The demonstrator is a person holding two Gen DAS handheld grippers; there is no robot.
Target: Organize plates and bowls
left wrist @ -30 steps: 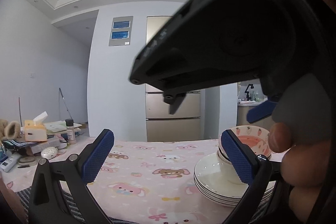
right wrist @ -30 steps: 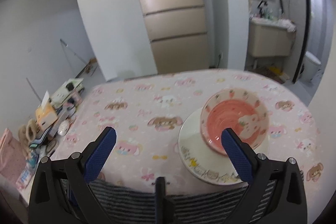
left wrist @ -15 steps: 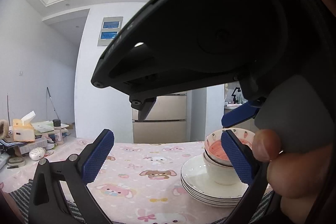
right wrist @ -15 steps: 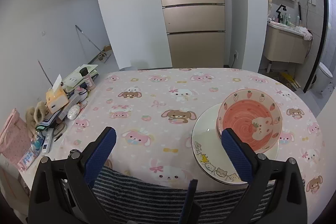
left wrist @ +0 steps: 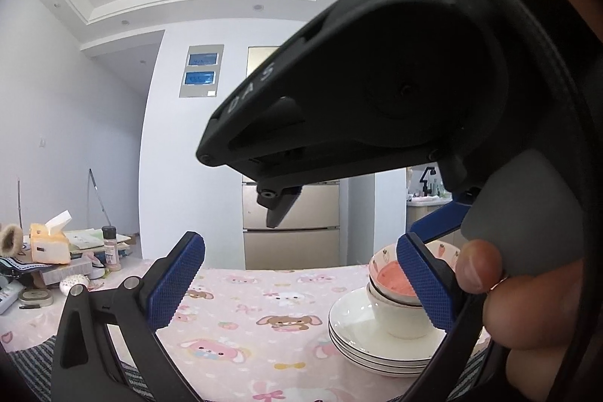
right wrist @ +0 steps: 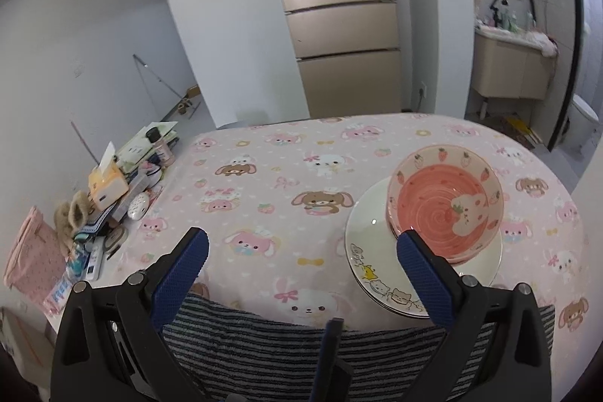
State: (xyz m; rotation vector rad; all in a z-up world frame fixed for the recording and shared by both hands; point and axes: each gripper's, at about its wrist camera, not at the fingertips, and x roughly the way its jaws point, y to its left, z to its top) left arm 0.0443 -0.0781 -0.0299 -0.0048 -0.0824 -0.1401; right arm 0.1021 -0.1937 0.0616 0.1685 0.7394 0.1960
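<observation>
left wrist: r gripper (left wrist: 377, 93) overhead, both jaws spread wide, empty; bowls (right wrist: 444, 198) stacked on plates (right wrist: 361, 232).

left wrist: low, level | right wrist: high, downward | shared: table (right wrist: 286, 153)

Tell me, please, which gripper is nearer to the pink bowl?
Right, narrowly, I think. The right gripper hovers above the pink bowl; the left gripper sits low, on its near side.

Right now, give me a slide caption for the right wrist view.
Open right tongs above bunny tablecloth; pink bowl stacked on white plates.
</observation>
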